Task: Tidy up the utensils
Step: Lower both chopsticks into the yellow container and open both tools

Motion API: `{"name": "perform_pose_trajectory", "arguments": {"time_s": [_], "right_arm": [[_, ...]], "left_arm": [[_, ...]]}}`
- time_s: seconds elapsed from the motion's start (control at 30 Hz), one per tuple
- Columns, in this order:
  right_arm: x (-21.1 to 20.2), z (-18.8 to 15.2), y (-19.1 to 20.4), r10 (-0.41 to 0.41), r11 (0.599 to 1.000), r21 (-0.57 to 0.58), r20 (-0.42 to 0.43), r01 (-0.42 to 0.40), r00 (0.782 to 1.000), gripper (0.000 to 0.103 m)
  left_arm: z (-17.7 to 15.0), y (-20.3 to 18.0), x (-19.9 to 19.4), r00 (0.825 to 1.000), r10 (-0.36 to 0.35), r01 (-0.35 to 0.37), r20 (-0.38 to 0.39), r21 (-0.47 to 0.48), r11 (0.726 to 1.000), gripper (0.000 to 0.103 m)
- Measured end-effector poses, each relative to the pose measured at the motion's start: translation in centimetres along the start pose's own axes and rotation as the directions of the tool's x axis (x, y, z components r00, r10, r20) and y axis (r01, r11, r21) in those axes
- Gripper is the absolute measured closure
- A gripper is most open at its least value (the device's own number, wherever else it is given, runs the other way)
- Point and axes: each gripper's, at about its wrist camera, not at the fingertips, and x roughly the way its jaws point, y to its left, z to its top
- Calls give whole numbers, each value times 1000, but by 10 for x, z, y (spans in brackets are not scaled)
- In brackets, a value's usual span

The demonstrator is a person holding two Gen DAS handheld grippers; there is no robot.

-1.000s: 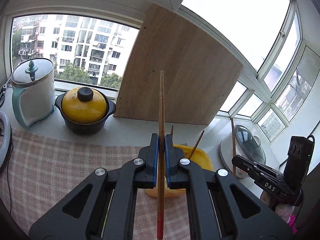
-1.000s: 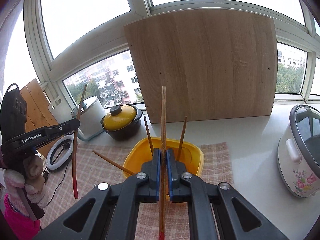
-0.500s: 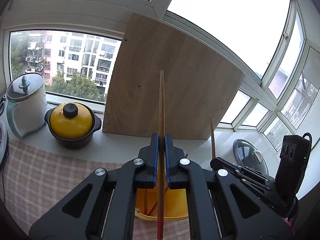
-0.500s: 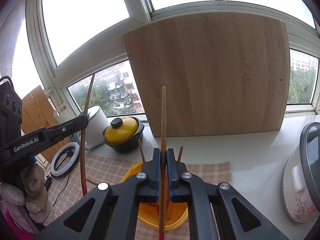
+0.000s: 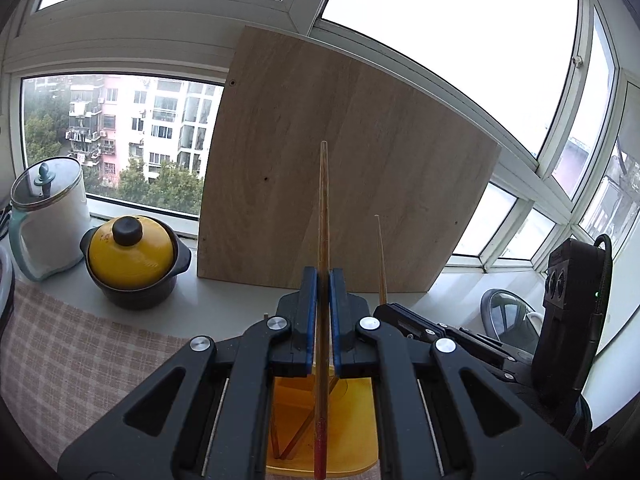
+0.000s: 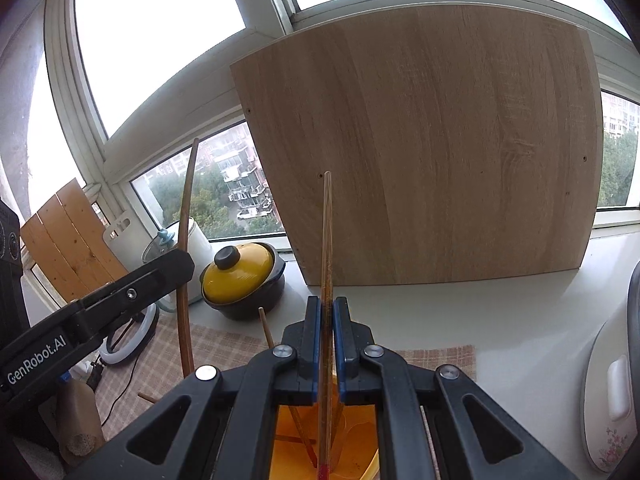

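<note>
My left gripper (image 5: 323, 276) is shut on a wooden chopstick (image 5: 323, 208) that stands upright, red end down. My right gripper (image 6: 327, 306) is shut on a second upright chopstick (image 6: 327, 232). Both hang over a yellow tub (image 5: 352, 432) that holds several loose chopsticks; it also shows in the right wrist view (image 6: 360, 432). In the left wrist view the right gripper (image 5: 440, 332) sits close to the right with its chopstick (image 5: 380, 256). In the right wrist view the left gripper (image 6: 120, 300) is at the left with its chopstick (image 6: 186, 248).
A large wooden board (image 5: 344, 168) leans against the window behind. A yellow-lidded black pot (image 5: 134, 260) and a white kettle (image 5: 48, 216) stand at the back left. A checked cloth (image 5: 80, 360) covers the counter. A white rice cooker (image 6: 616, 380) stands at the right.
Both grippers have come closer together over the yellow tub and moved toward the board, each still holding its chopstick upright.
</note>
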Motion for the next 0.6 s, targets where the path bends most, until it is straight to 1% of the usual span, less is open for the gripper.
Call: {"name": "perform_pose_trajectory", "arguments": {"time_s": [0.2, 0.43, 0.6], "right_arm": [[14, 1, -1, 21, 1000, -17, -10, -21, 1000, 100], [24, -2, -8, 48, 999, -22, -13, -48, 999, 100], [30, -8, -13, 50, 999, -16, -21, -51, 999, 100]], "left_arm": [[-8, -5, 11, 999, 34, -34, 6, -11, 999, 99], [-21, -3, 22, 999, 52, -52, -3, -34, 998, 99], [-28, -5, 28, 997, 76, -76, -9, -23, 997, 99]]}}
